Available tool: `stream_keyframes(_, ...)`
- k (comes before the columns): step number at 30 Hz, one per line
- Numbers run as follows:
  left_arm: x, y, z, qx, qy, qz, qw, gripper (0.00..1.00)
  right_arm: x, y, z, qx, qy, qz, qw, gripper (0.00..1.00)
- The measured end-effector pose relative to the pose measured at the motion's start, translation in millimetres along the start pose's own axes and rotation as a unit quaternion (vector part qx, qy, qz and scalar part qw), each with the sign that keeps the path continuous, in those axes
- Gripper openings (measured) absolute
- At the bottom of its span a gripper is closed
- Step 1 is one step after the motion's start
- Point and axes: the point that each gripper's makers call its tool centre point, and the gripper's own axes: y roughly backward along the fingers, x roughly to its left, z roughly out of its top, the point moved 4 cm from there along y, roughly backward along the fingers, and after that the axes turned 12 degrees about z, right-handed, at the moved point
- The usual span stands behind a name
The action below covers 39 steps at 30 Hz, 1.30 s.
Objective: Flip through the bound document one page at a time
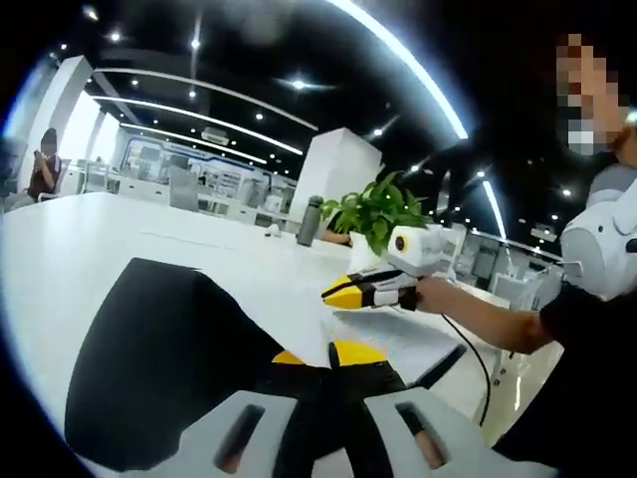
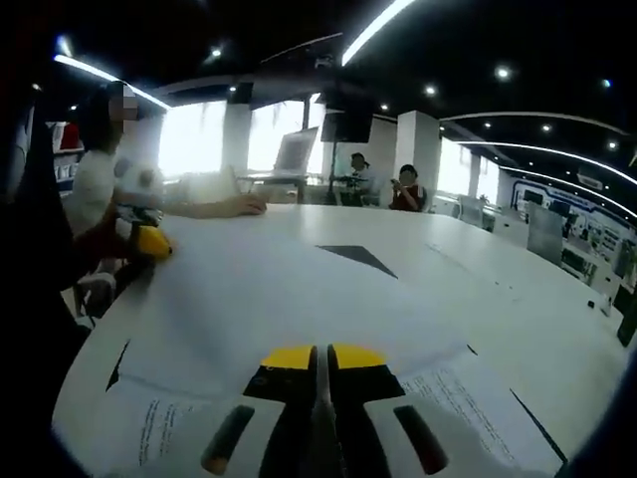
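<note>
Lying open on the round white table point(image 2: 518, 299), the white printed bound document point(image 2: 299, 299) runs lengthwise toward the room's windows; right gripper point(image 2: 320, 360) jaws pinch its lifted page; left gripper point(image 1: 330, 357) jaws pressed together.

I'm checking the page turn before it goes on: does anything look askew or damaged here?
One white paper page is lifted in an arch over the printed pages on the white table, pinched by the shut yellow-tipped right gripper. That fits a turn in progress; no tear or crease shows.
</note>
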Motion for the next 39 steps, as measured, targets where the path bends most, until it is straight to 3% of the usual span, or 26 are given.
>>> stream_keyframes(20,8.5,11.4,-4.4,0.012,-0.006,0.015,0.9998,0.06,0.7,-14.5,-11.3,0.021,-0.011,0.021,0.9995,0.05)
stream_keyframes(32,28.9,52.7,28.7,-0.033,-0.033,0.073,0.9962,0.07,3.7,-22.2,-9.5,0.021,-0.009,0.034,0.9991,0.04)
stream_keyframes(35,30.7,48.6,36.2,-0.041,-0.046,0.076,0.9952,0.09,4.8,-21.6,-9.8,0.021,-0.008,0.035,0.9991,0.04)
stream_keyframes(39,26.4,28.2,42.6,-0.041,-0.084,0.060,0.9938,0.12,3.6,-20.1,-10.5,0.017,-0.011,0.035,0.9992,0.04)
